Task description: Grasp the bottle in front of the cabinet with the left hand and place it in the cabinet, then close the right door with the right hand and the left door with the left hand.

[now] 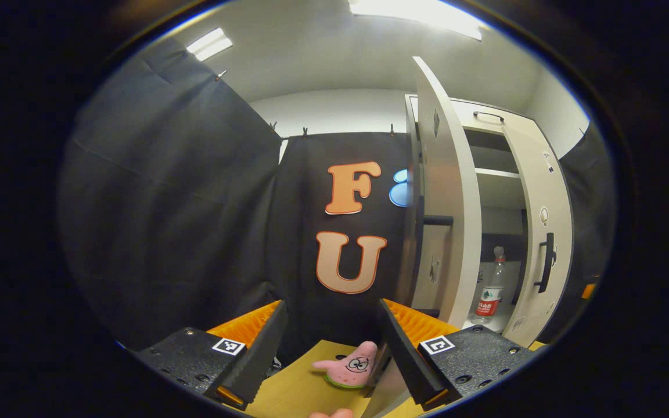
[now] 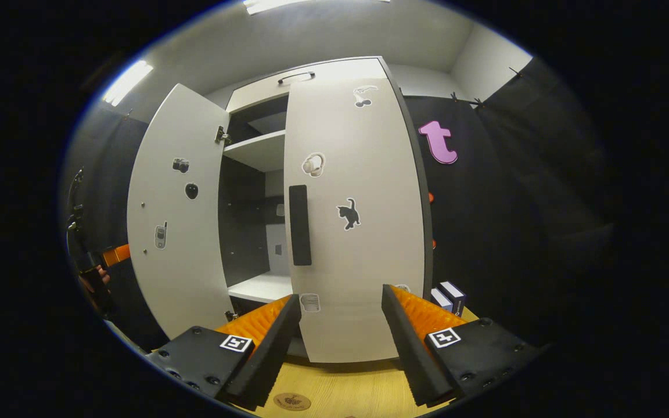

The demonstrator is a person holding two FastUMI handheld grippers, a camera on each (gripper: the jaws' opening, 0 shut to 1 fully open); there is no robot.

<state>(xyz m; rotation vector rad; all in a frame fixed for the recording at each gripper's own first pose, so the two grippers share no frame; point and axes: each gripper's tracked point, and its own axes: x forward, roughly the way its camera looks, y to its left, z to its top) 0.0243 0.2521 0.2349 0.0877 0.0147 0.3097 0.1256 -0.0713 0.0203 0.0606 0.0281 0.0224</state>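
White laminate forms the cabinet (image 2: 334, 69), which stands on a light wooden table (image 2: 334, 389) with both doors swung out to different degrees.

Left gripper view: the left gripper (image 1: 331, 342) is spread wide, with nothing between its fingers. It points at the black cloth wall beside the cabinet. The left door (image 1: 445, 203) stands open, edge-on to the camera, with its dark handle (image 1: 438, 220) facing this way. The bottle (image 1: 490, 290), clear with a red label, stands upright on the cabinet's bottom shelf (image 1: 500, 322), seen through the gap between the two doors. The right door (image 1: 540, 232) is partly open. A pink star-shaped plush toy (image 1: 351, 366) lies on the table near its front edge, between the gripper fingers as seen from the camera.

Right gripper view: the right gripper (image 2: 340, 331) is also spread wide and holds nothing. It faces the outer face of the right door (image 2: 358, 220), just in front of it. The door carries a dark vertical handle (image 2: 299, 225) and several stickers. Two small boxes (image 2: 449, 297) sit on the table by the cabinet's right side.
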